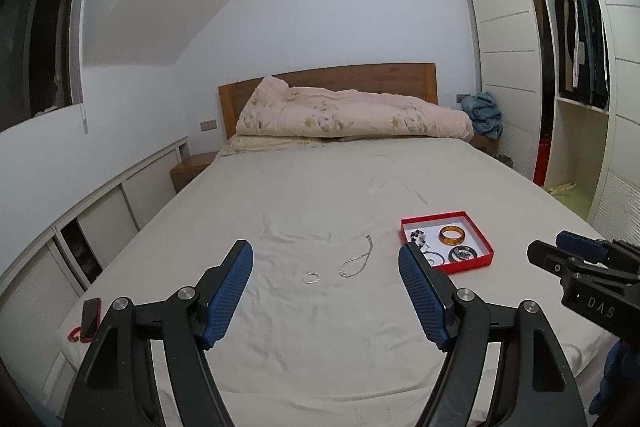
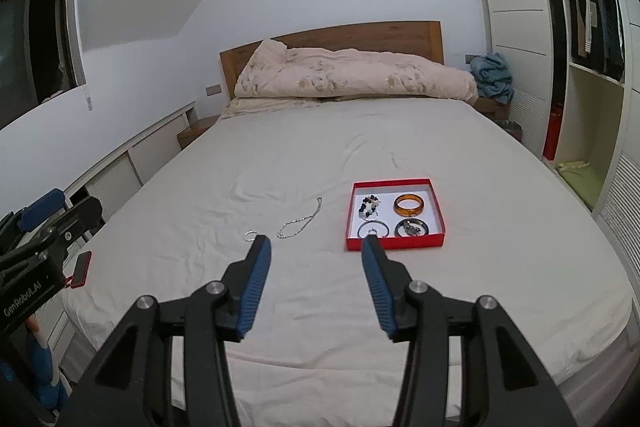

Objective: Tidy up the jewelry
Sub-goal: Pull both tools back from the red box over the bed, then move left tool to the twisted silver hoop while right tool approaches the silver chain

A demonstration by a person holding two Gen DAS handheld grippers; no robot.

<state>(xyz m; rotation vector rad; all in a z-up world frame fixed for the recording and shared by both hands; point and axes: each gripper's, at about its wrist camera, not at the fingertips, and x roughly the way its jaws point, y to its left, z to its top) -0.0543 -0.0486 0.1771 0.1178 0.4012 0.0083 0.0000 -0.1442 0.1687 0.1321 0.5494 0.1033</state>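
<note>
A red tray (image 1: 468, 265) (image 2: 396, 242) with a white floor lies on the bed and holds an amber bangle (image 1: 452, 235) (image 2: 409, 206), a beaded bracelet (image 1: 418, 235) (image 2: 369, 207), a thin silver ring bracelet (image 2: 373, 228) and a dark bangle (image 1: 463, 253) (image 2: 412, 228). On the sheet to the tray's left lie a silver chain (image 1: 356, 261) (image 2: 301, 221) and a small silver ring (image 1: 311, 277) (image 2: 251, 235). My left gripper (image 1: 326, 253) is open and empty, above the sheet near the ring and chain. My right gripper (image 2: 316, 243) is open and empty, just short of the tray.
The bed (image 1: 320, 195) has a folded quilt (image 1: 348, 115) at the wooden headboard. A red phone (image 1: 90, 319) (image 2: 81, 269) lies at the bed's left edge. An open wardrobe (image 1: 576, 67) stands at the right. Low cabinets (image 1: 100, 223) run along the left wall.
</note>
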